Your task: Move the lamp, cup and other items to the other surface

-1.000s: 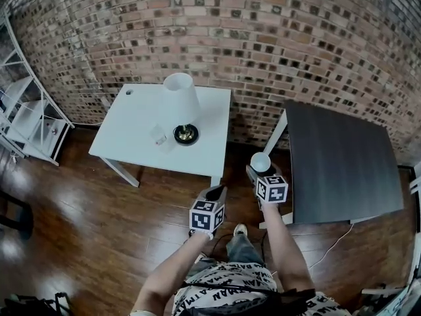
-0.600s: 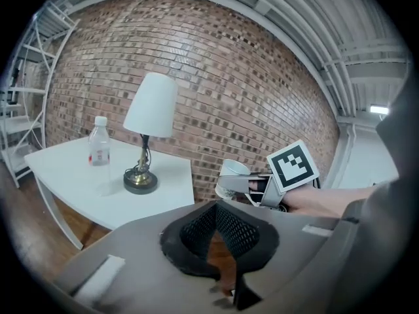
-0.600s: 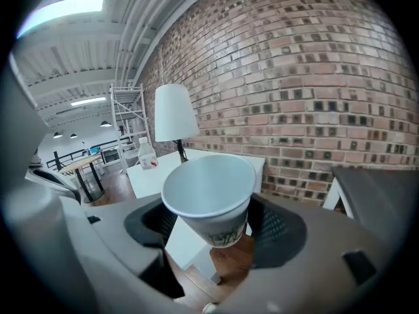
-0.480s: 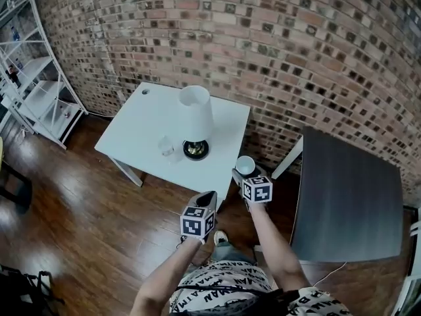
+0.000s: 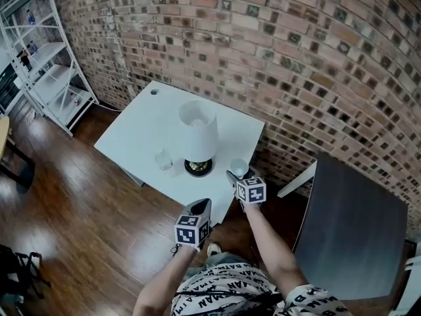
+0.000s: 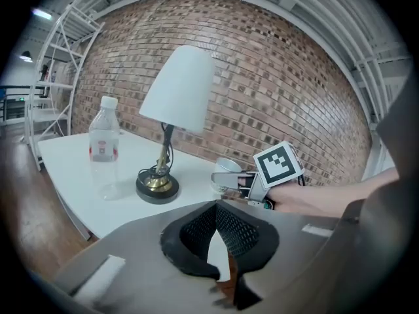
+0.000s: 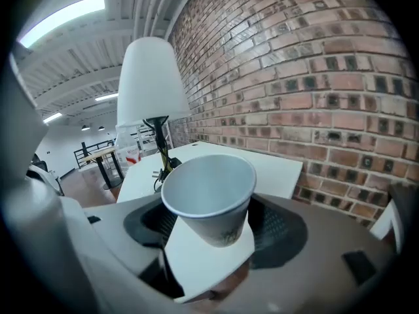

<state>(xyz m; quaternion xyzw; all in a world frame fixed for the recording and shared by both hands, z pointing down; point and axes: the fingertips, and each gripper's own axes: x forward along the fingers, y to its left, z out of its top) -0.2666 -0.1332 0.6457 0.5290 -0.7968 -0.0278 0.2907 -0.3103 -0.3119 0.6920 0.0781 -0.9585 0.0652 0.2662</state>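
The cup is gripped by the right tongs, with the jaws wide apart and pressed on its lower wall. It is held upright and clear of the surface, over the near corner of the white desk. The left tongs are closed on nothing and are held lower, nearer to the person.

Just ahead and to the left of the right tongs stands the lamp, and further left of it the bottle. The dark desk, to the right of the right tongs, is bare.

The step in hand is judged to be the carrying of the cup. Which desk is the goal cannot be told. The next move calls for the cup to be kept level, lowered on a free spot clear of the lamp base, and only then released.

A small dark print is seen low on the cup, and a red and white label on the bottle. Neither can be read.
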